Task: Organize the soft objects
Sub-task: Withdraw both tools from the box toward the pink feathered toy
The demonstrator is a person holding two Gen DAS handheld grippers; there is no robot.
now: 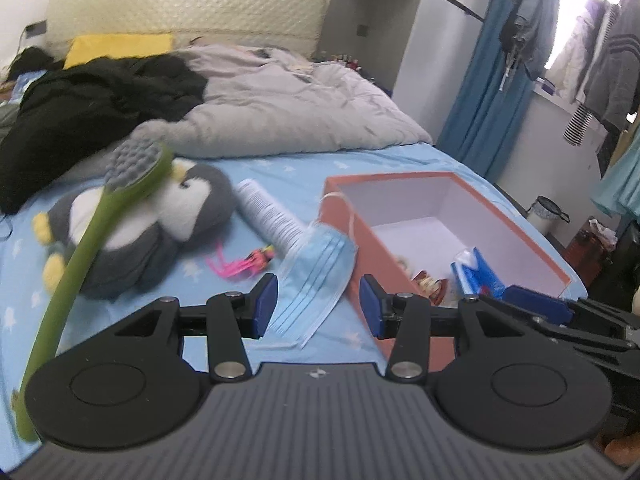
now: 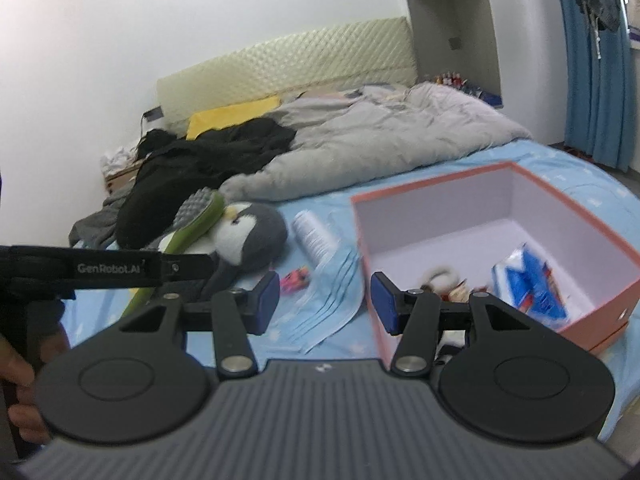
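Left claw [image 1: 318, 304]: while its ribbed grey body fills the near edge, the blue rubber pads stand apart and released, gripping nothing, above the mask.
Right claw [image 2: 324, 304]: likewise spread and empty, matte black linkages, pads hovering over the box's near wall; the left gripper's black body crosses its view at 9 o'clock.
Face mask [image 1: 316, 276]: thin pleated blue fabric, flat and creased, draped on the bed at 12 o'clock of the left claw, its white ear loop hooked over the box corner.
Box [image 1: 540, 256]: rigid rectangular card, salmon outside, smooth white inside, at 2 o'clock; it holds a glossy blue tissue pack [image 2: 528, 284] and small blurred items.
Pink tassel toy [image 1: 240, 266]: stringy, neon, at 11 o'clock on the sheet.
White tube [image 1: 272, 216]: cylindrical, printed with fine text, lying beside the mask.
Plush penguin [image 1: 160, 220]: fuzzy grey and white, rounded, yellow feet, at 10 o'clock.
Green brush [image 1: 100, 220]: long curved handle, nubbed grey head, leaning across the penguin.
Bed [image 1: 420, 168]: light blue star-print sheet.
Duvet [image 1: 288, 108]: puffy grey, rumpled, at 12 o'clock far.
Black garment [image 1: 92, 108]: limp heap at 10 o'clock.
Headboard [image 1: 188, 12]: quilted cream padding.
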